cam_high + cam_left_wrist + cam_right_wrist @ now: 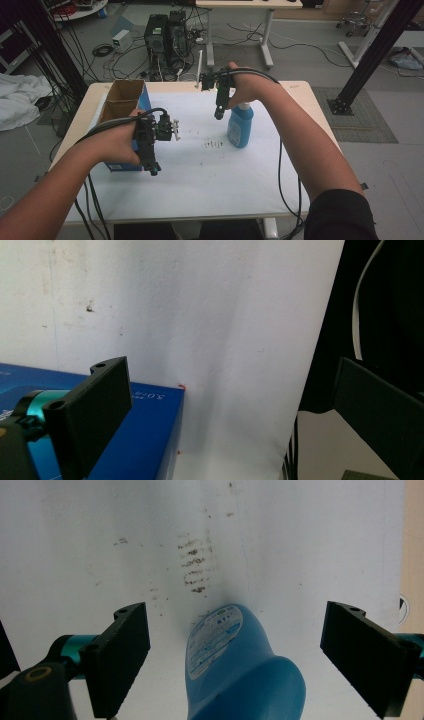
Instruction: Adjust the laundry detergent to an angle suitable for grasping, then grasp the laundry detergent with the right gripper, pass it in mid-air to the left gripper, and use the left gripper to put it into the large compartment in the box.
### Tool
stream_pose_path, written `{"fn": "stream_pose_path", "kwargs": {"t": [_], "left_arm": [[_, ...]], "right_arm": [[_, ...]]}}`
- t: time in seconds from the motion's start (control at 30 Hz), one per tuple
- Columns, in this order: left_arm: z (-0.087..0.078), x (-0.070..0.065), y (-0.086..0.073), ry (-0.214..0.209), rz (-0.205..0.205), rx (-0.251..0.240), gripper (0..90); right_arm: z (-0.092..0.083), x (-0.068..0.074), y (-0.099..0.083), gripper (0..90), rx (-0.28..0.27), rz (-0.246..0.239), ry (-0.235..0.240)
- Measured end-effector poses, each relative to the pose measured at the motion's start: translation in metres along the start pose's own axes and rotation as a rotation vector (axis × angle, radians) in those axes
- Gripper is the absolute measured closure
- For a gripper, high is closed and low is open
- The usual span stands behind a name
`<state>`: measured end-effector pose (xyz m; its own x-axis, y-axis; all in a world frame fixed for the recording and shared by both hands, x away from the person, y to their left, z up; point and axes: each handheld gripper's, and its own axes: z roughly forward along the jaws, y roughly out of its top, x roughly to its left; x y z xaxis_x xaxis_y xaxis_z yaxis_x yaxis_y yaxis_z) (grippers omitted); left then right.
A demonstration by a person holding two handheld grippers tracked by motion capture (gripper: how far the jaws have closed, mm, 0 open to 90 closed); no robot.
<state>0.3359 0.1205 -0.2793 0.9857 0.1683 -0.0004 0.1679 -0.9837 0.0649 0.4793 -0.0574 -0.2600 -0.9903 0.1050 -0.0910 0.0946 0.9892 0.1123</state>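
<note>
While both grippers hang above the sheet, risks by item:
right gripper [219, 114]: jaws spread wide, nothing gripped; in the right gripper view they straddle the bottle [235, 670] from above with clear gaps on both sides.
bottle: upright on the white sheet [210, 175], right of centre, just right of the right gripper; white top [244, 106] under the right hand [245, 85].
risk 1: bottle looks tall and narrow; a descent off centre could knock the shoulder and tip it over.
risk 2: smooth sloped shoulder; closing too high could let it squirt out of the jaws.
left gripper [153, 170]: jaws apart, empty; hovers at the near corner of the box [145, 440].
box: blue, open top, at the left edge of the sheet.
risk 3: left jaw sits close over the box edge; a drop could catch it and shove the box.
cables: trail near the table's near edge; may snag.
</note>
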Motion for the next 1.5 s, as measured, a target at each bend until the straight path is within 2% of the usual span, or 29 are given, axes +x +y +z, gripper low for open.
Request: {"fn": "stream_pose_path", "kwargs": {"t": [0.23,0.37,0.57,0.8,1.2,1.27,1.3,1.33,1.37,1.43,1.47,1.5], "left_arm": [[-0.001,0.003,0.003,-0.006,0.0,0.014,3.1],[-0.001,0.004,0.005,-0.01,-0.004,0.012,3.1],[0.002,0.004,0.008,-0.012,-0.005,0.008,3.1],[0.002,0.006,0.008,-0.007,-0.001,0.007,3.1],[0.003,0.008,0.003,-0.005,-0.004,0.008,3.1],[0.004,0.006,0.002,-0.007,-0.002,0.001,3.1],[0.004,0.006,0.002,-0.007,-0.002,0.001,3.1],[0.004,0.006,0.002,-0.006,-0.004,-0.003,3.1],[0.004,0.006,0.002,-0.006,-0.004,-0.003,3.1],[0.004,0.004,0.001,-0.003,-0.002,-0.003,3.1],[0.004,0.004,0.001,-0.003,-0.002,-0.003,3.1],[0.004,0.004,0.001,-0.003,-0.002,-0.003,3.1]], "right_arm": [[0.0,-0.003,-0.003,11.4,0.0,-0.004,-0.004],[-0.002,-0.005,-0.006,11.4,-0.003,0.016,-0.012],[-0.002,-0.003,-0.006,11.4,0.001,0.007,-0.017],[0.0,-0.005,-0.005,11.4,0.003,0.006,-0.015],[0.003,-0.003,-0.004,11.4,-0.007,0.031,-0.009],[0.001,-0.003,-0.005,11.4,-0.044,0.054,-0.008],[0.001,-0.003,-0.005,11.4,-0.044,0.054,-0.008],[-0.002,-0.002,-0.006,11.4,-0.086,0.082,-0.017],[-0.002,-0.002,-0.006,11.4,-0.086,0.082,-0.017],[-0.006,-0.002,-0.01,11.4,-0.183,0.126,-0.021],[-0.006,-0.002,-0.01,11.4,-0.183,0.126,-0.021],[-0.007,-0.002,-0.011,11.4,-0.214,0.136,-0.018]]}}
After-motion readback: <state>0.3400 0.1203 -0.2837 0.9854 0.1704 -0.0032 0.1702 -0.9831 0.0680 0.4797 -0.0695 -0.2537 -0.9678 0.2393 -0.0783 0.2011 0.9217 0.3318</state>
